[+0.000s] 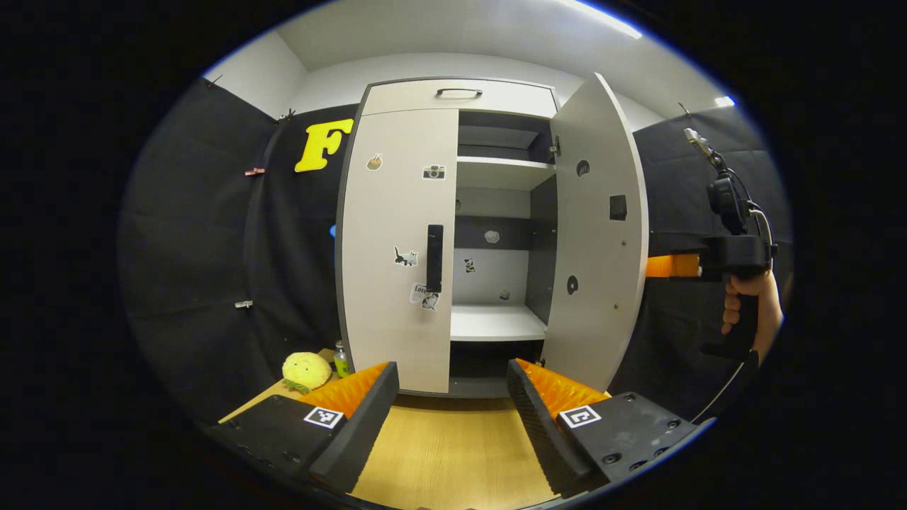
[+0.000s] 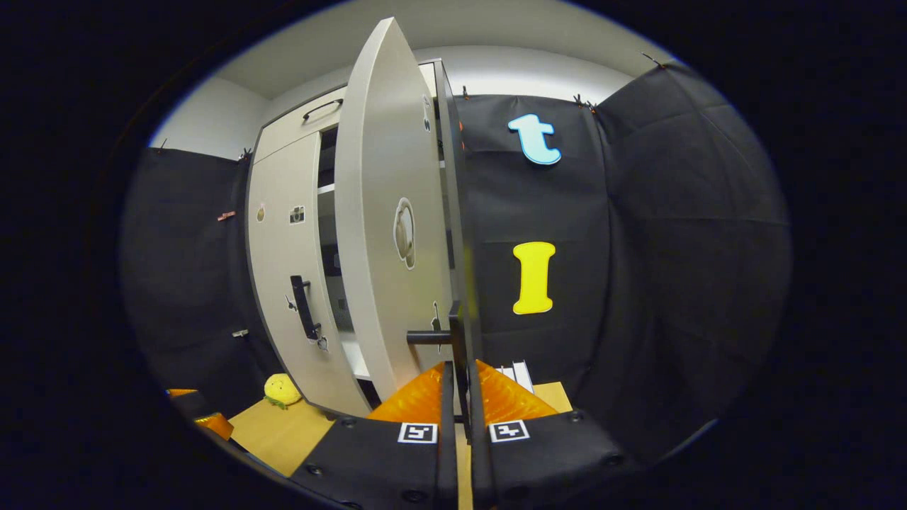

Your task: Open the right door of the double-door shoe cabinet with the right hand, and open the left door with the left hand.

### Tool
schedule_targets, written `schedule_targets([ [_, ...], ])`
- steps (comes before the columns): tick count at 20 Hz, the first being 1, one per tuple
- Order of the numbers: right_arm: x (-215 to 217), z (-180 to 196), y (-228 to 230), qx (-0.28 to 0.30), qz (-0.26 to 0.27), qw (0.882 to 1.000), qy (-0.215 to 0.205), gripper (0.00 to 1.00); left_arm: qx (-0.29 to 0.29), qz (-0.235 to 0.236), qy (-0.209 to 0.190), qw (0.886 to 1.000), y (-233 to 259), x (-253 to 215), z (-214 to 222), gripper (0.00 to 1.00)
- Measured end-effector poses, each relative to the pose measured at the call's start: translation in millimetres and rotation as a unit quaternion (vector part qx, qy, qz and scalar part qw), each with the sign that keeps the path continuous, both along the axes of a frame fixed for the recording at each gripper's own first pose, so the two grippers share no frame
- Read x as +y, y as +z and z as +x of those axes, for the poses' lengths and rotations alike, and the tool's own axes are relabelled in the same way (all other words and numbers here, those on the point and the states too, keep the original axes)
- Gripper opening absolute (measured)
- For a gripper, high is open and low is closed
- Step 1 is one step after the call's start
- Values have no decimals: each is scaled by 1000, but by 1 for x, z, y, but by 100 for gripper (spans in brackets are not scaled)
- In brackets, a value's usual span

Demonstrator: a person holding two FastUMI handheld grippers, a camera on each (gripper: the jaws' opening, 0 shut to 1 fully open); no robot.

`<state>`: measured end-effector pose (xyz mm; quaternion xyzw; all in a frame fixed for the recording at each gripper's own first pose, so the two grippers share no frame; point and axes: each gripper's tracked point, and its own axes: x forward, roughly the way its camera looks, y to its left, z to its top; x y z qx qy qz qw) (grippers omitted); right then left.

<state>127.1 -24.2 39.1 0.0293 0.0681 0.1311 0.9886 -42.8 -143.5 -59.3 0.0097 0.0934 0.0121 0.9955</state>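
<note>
The pale grey shoe cabinet (image 1: 397,212) stands straight ahead in the left gripper view. Its left door (image 1: 393,312) is closed, with a black vertical handle (image 1: 434,258) at its inner edge. My left gripper (image 1: 451,368) is open, low in front of the cabinet and well short of that handle. The right door (image 1: 599,234) is swung wide open, baring the shelves (image 1: 496,322). In the right gripper view my right gripper (image 2: 459,382) is shut on the right door's handle (image 2: 457,333), seen edge-on beside the door (image 2: 382,212). A hand holds the right gripper (image 1: 737,258) behind that door.
A yellow plush toy (image 1: 306,370) and a small green bottle (image 1: 341,359) sit left of the cabinet's foot on the wooden surface (image 1: 446,453). A drawer with a black handle (image 1: 459,92) tops the cabinet. Black cloth walls close in on both sides.
</note>
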Motion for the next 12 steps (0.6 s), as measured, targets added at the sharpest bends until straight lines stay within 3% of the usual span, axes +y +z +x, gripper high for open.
schedule_targets([
  [3,-20,-26,-7,4,-15,1000,-19,17,5,6,-4,1000,-9,12,3,95],
  [6,-34,-54,-8,5,-6,1000,-29,14,18,0,-6,1000,-19,24,12,95],
  [12,-2,-94,-32,27,2,999,-29,12,33,-3,-15,999,-31,59,44,95],
])
